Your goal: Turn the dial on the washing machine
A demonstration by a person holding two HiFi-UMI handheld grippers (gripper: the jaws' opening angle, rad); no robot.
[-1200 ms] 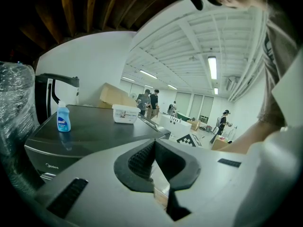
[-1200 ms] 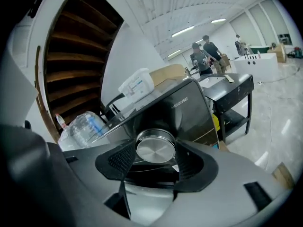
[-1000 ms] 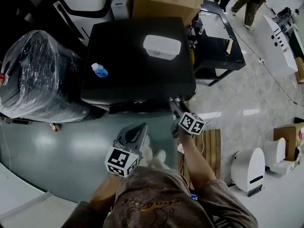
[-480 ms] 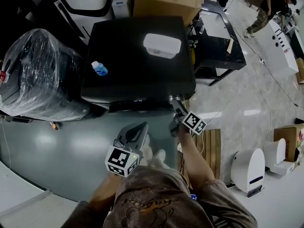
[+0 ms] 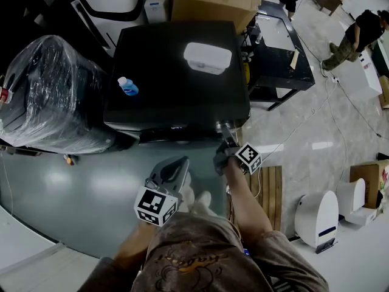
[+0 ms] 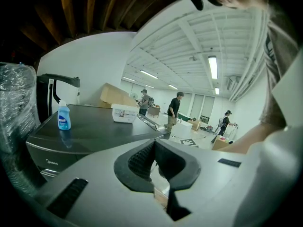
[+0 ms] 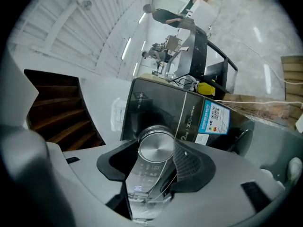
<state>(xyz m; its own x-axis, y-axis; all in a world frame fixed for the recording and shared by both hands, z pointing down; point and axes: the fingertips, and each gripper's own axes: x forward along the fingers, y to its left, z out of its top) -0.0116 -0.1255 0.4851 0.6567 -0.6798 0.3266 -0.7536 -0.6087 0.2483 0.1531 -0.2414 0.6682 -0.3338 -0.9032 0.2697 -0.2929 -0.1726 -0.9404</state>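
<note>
Grasping is the step in hand: you are holding the right gripper (image 7: 156, 151) at the front right corner of the washing machine (image 5: 176, 53), just below the middle of the head view. Its jaws are closing on the silver dial (image 7: 155, 145), which is sitting between them at the centre of the right gripper view, with both pads looking to be against its rim. You are holding the left gripper (image 6: 154, 150) low and left of centre in the head view, well apart from the machine, its 2 jaws pressed together on nothing. The turn itself is probably not yet done. The next move is calling for a firm, even pinch, then a wrist roll about the dial's own axis without slipping off its smooth rim.
</note>
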